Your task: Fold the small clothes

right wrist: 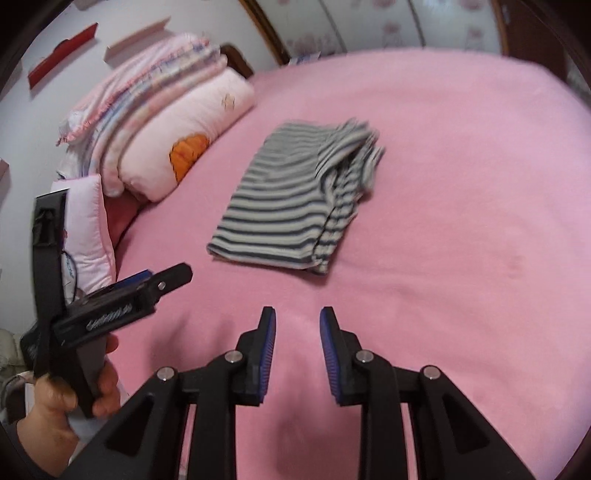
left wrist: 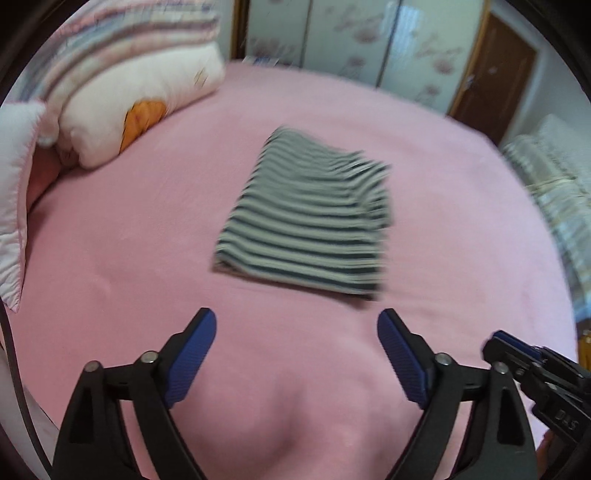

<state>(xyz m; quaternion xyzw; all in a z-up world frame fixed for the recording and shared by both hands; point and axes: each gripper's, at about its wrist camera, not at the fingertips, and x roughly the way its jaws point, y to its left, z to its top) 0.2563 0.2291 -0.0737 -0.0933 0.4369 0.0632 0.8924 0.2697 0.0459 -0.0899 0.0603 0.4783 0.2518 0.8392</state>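
Left wrist view: the left gripper (left wrist: 296, 325) hangs above the pink bedsheet (left wrist: 129, 240) with its jaws spread wide and nothing between the blue pads (left wrist: 194, 360). Just beyond the fingertips lies the striped garment (left wrist: 306, 218), folded into a rough rectangle and resting flat on the sheet, apart from both grippers. Its far right side looks bunched and uneven (motion blur smears the stripes here, so the edges are hard to read). To the garment's far left sits a stack of pillows and folded quilts (left wrist: 136, 92), one cream pillow showing an orange patch. Past the garment's far edge stand pale wardrobe doors (left wrist: 332, 33) with a flower pattern, and a brown wooden door (left wrist: 495, 66) to their right. The tip of the right gripper (left wrist: 517, 350) pokes in at the lower right, nearer the camera than the garment.

In the right wrist view, the right gripper (right wrist: 297, 317) has its jaws partly open, a narrow gap between the pads, gripping nothing. The striped garment (right wrist: 284, 206) lies ahead of it on the pink bedsheet (right wrist: 461, 221), its right-hand layers rumpled and overlapping. Left of the garment and nearer the camera, the left gripper (right wrist: 162, 277) is held in the person's left hand (right wrist: 74, 402). The pillows and quilts (right wrist: 166, 122) lie to the garment's upper left.
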